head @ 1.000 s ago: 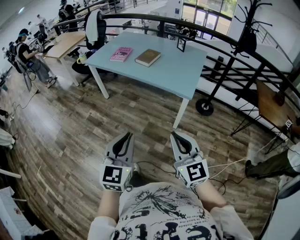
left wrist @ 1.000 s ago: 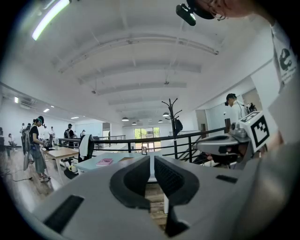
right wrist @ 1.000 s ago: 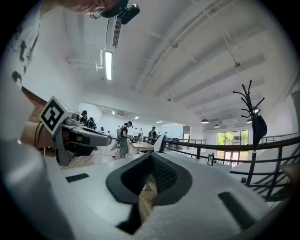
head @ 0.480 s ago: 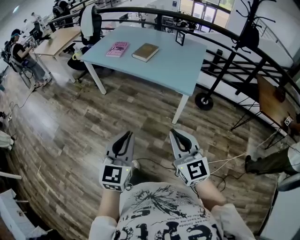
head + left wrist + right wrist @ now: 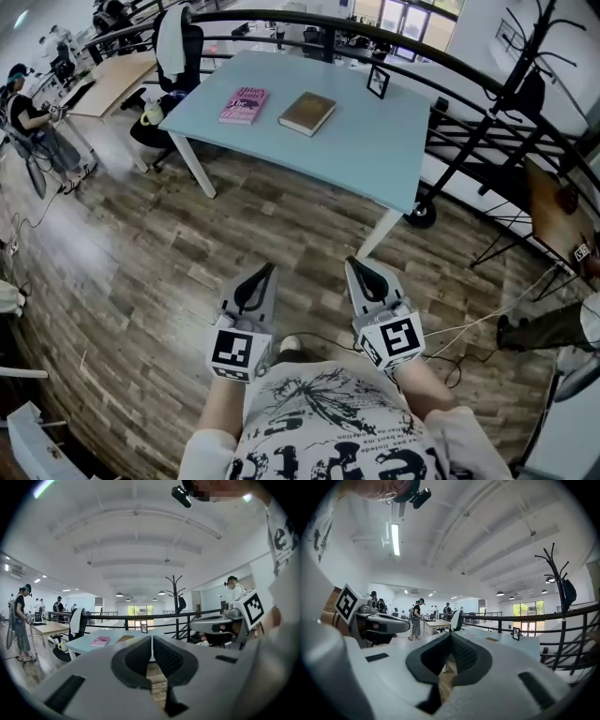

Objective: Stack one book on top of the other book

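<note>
A pink book (image 5: 244,104) and a brown book (image 5: 307,112) lie side by side, apart, on the far part of a light blue table (image 5: 375,150); the left gripper view shows the pink book (image 5: 101,641) and the brown book (image 5: 125,639) too. My left gripper (image 5: 267,271) and right gripper (image 5: 352,264) are held level over the wooden floor, well short of the table. Both are shut with nothing between the jaws. Looking along the left gripper (image 5: 152,639) and the right gripper (image 5: 450,637), the jaws meet at the tips.
A small framed picture (image 5: 378,82) stands at the table's far edge. A curved black railing (image 5: 487,89) and a coat stand (image 5: 525,56) are behind and right of it. An office chair (image 5: 178,47), desks and people stand at the far left. Cables (image 5: 469,323) trail on the floor.
Both grippers and the view have moved forward toward the table, which now sits closer and more central. The jaws look the same.
</note>
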Motion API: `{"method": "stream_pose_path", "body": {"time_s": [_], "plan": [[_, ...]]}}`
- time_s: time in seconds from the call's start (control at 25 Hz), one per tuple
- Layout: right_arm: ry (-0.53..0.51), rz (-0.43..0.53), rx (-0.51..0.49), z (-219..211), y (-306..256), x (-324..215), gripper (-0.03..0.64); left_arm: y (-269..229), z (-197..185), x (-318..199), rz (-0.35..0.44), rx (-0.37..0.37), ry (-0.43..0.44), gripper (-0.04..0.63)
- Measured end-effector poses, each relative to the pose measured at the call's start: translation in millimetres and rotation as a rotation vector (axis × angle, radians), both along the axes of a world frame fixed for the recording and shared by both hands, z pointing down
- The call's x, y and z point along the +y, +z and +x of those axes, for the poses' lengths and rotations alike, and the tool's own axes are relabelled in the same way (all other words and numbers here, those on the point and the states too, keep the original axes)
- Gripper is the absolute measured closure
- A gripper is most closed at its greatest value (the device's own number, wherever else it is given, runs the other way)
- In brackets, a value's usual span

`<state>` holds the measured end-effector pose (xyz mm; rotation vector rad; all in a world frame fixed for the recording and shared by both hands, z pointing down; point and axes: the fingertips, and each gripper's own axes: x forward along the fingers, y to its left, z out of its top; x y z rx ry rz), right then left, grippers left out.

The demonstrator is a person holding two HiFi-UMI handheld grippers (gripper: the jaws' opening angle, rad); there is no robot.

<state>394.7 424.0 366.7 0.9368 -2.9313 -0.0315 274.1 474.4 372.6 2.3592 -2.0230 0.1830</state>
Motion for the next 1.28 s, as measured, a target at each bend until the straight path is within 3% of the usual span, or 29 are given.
{"method": "stream_pose_path", "body": {"time_s": [0.28, 0.76, 0.96, 1.28], "plan": [[0.027, 0.011, 0.004, -85.4, -9.2, -37.0, 0.624, -9.1, -89.0, -37.8, 0.008, 0.003, 0.018, 0.583], [-0.03, -0.008, 0.038, -176.7, 16.3, -118.8, 0.624, 9.4, -182.8, -98.2, -0.004, -0.004, -0.059, 0.586], [-0.04, -0.012, 0.02, -223.3, 23.8, -198.1, 0.623, 9.0, -221.6, -166.6, -0.004, -0.017, -0.059, 0.586], [-0.026, -0.032, 0.017, -275.0, 27.3, -354.4, 0.624, -7.9, -284.6, -324.4, 0.0, 0.01, -0.108, 0.586]]}}
